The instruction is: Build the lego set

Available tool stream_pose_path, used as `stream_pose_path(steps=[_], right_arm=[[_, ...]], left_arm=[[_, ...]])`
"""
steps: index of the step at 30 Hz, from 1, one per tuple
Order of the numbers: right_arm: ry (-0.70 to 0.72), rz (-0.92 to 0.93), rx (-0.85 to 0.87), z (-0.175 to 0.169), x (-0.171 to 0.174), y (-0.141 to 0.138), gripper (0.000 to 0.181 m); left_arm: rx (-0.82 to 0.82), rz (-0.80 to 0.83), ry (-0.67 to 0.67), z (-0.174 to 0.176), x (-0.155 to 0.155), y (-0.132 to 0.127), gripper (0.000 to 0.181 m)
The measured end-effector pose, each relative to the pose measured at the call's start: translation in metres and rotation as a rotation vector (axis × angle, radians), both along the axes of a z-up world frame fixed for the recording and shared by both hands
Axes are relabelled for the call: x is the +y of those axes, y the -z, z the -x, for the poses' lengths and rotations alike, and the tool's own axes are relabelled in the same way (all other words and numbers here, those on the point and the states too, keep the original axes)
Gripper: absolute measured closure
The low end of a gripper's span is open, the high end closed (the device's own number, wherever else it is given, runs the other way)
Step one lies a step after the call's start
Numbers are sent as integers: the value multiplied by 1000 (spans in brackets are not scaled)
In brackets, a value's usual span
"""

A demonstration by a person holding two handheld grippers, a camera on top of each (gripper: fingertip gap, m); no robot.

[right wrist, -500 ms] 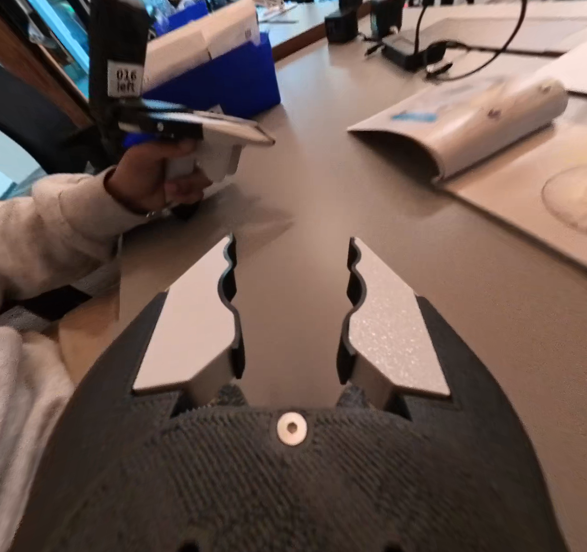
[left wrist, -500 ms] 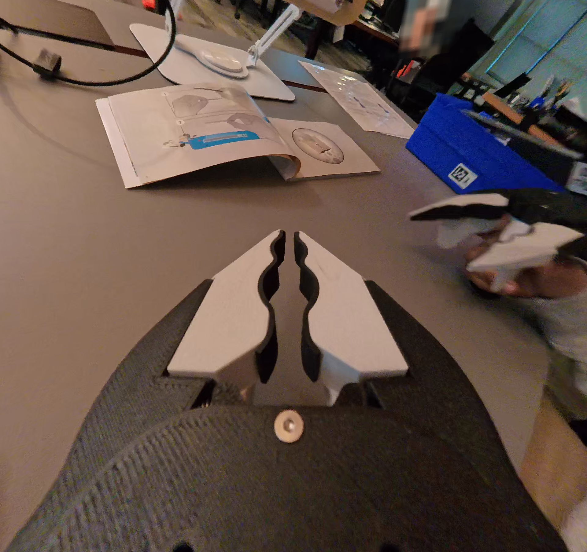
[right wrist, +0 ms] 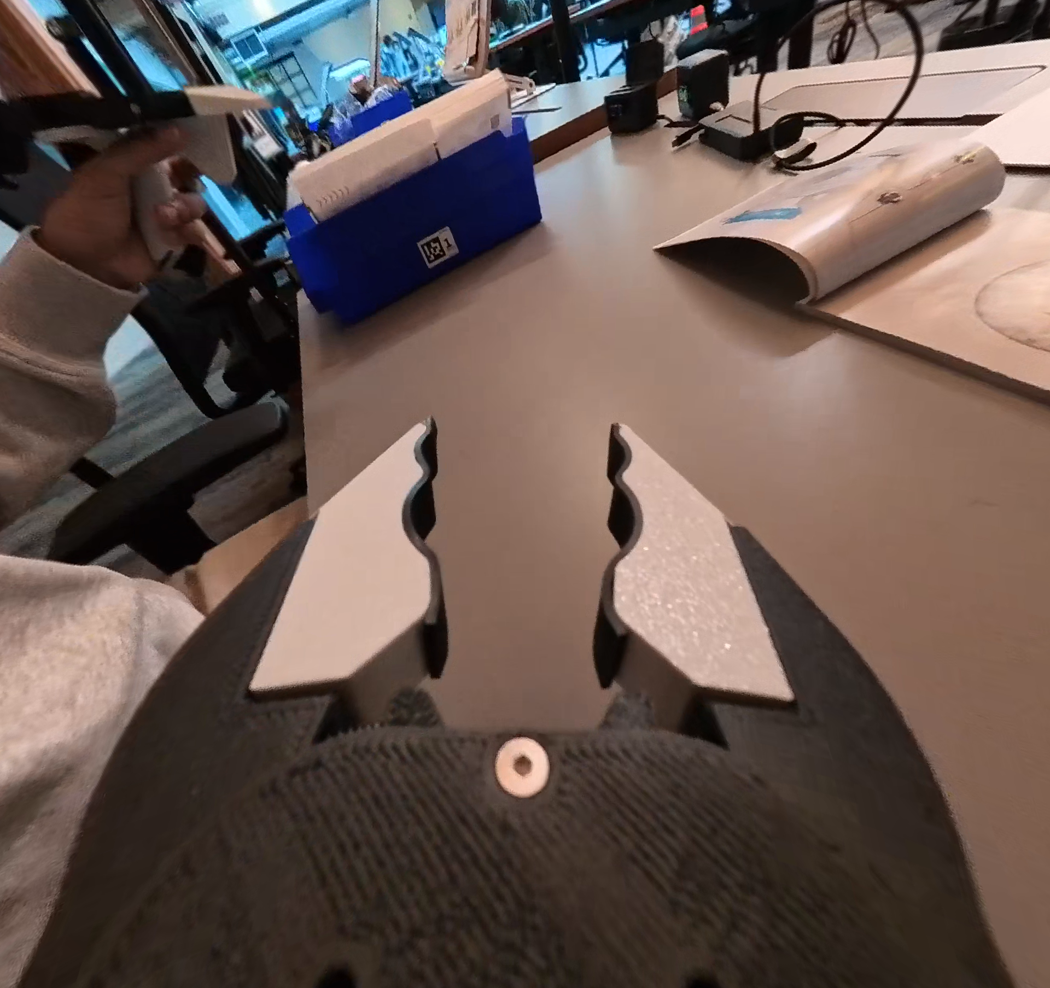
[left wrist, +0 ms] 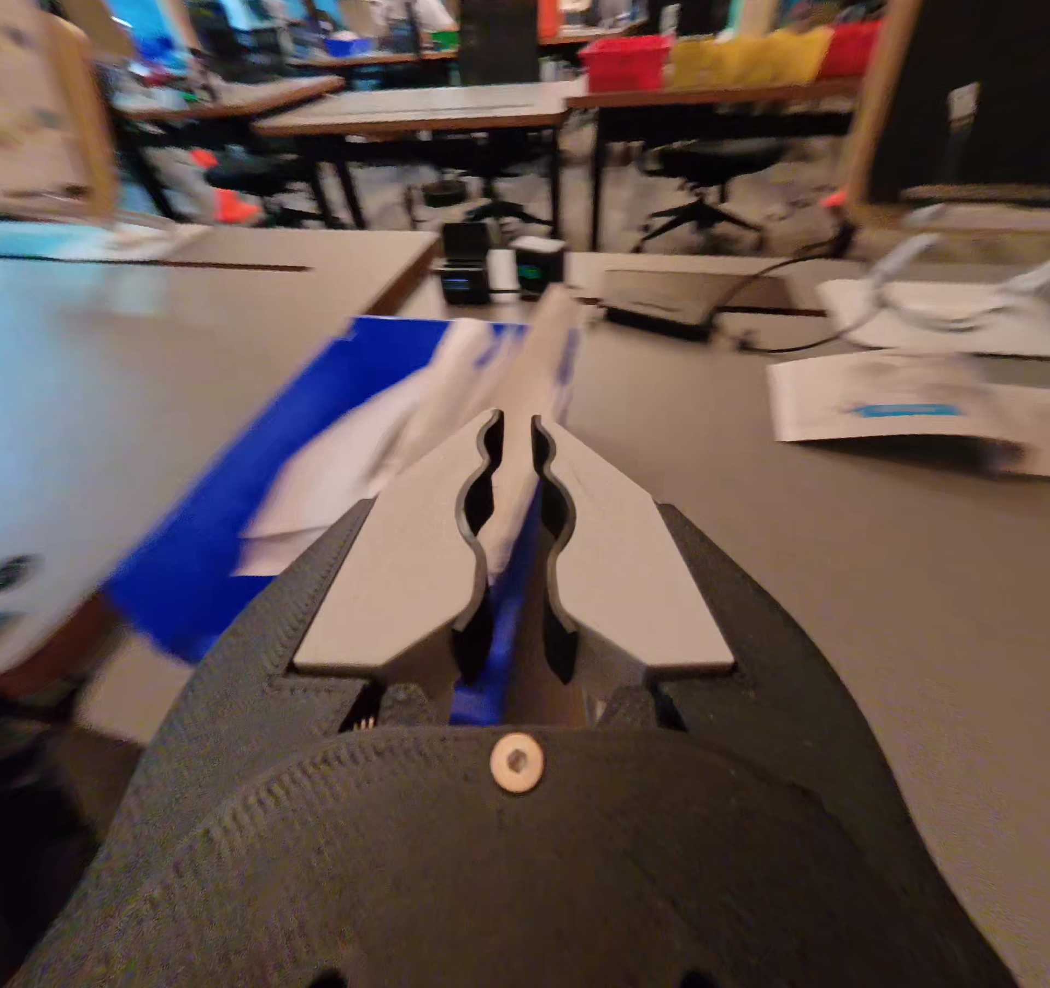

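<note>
My left gripper point(left wrist: 518, 421) is shut with only a thin slit between its jaws and holds nothing. It hovers over a blue bin point(left wrist: 238, 534) that holds white bags point(left wrist: 363, 449); this view is blurred. In the right wrist view the left gripper point(right wrist: 258, 102) is raised in a hand point(right wrist: 108, 211), up and left of the blue bin point(right wrist: 398, 245) and its white bags point(right wrist: 398, 148). My right gripper point(right wrist: 523, 432) is open and empty above bare grey table point(right wrist: 568, 347). An open instruction booklet point(right wrist: 852, 205) lies to the right and also shows in the left wrist view point(left wrist: 909, 421). No loose bricks show.
Black chargers point(right wrist: 630, 103) and a looping black cable point(right wrist: 852, 108) sit at the back of the table. A flat printed sheet point(right wrist: 937, 324) lies at the right. The table's left edge point(right wrist: 301, 392) borders an office chair point(right wrist: 170, 478) and my sleeve point(right wrist: 51, 364). There is about 40 centimeters between the tips of the two grippers.
My left gripper has lifted off the table and swung toward the blue bin, still shut. My right gripper stays open and has pulled back a little, so the bin shows in full.
</note>
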State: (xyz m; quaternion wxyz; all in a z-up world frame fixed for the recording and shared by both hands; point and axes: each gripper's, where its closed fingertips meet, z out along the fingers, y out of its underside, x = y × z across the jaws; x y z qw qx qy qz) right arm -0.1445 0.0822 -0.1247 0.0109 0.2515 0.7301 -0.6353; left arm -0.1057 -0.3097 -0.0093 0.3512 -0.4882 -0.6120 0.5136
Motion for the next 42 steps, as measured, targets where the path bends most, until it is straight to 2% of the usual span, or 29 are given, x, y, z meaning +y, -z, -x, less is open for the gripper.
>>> stream_pose_path(steps=[2, 5, 7, 10, 12, 15, 20, 24, 27, 31, 38, 42], right_arm=[[-8, 34, -38, 3, 0, -2, 122], [-29, 47, -64, 2, -4, -3, 120], [-29, 18, -34, 0, -6, -4, 119], [-22, -7, 7, -1, -9, -5, 121], [-32, -14, -5, -3, -12, -2, 121], [-34, -39, -5, -3, -14, 4, 121], [-30, -81, 34, -6, -18, 6, 122], [-25, -107, 44, -7, -18, 10, 122], [-24, -103, 43, -7, -18, 10, 123], [-43, -82, 22, -10, -21, 9, 124], [-41, -78, 21, -10, -20, 9, 124], [-36, -82, 21, -9, -20, 9, 126]], left_arm=[[-73, 99, -46, -10, -39, 1, 161], [-190, 181, -65, -20, -85, 23, 152], [-249, 128, -5, -23, -94, 45, 150], [-345, -12, 119, -24, -85, 79, 146], [-384, 57, 85, -24, -94, 88, 148], [-410, 208, 43, -18, -105, 88, 153], [-410, 263, 119, 3, -100, 88, 155], [-443, 360, 93, 2, -100, 87, 155], [-410, 385, 83, -5, -100, 87, 155], [-436, 429, 15, -12, -118, 97, 162], [-439, 460, 11, 11, -135, 95, 158], [-406, 454, -76, 21, -152, 86, 176]])
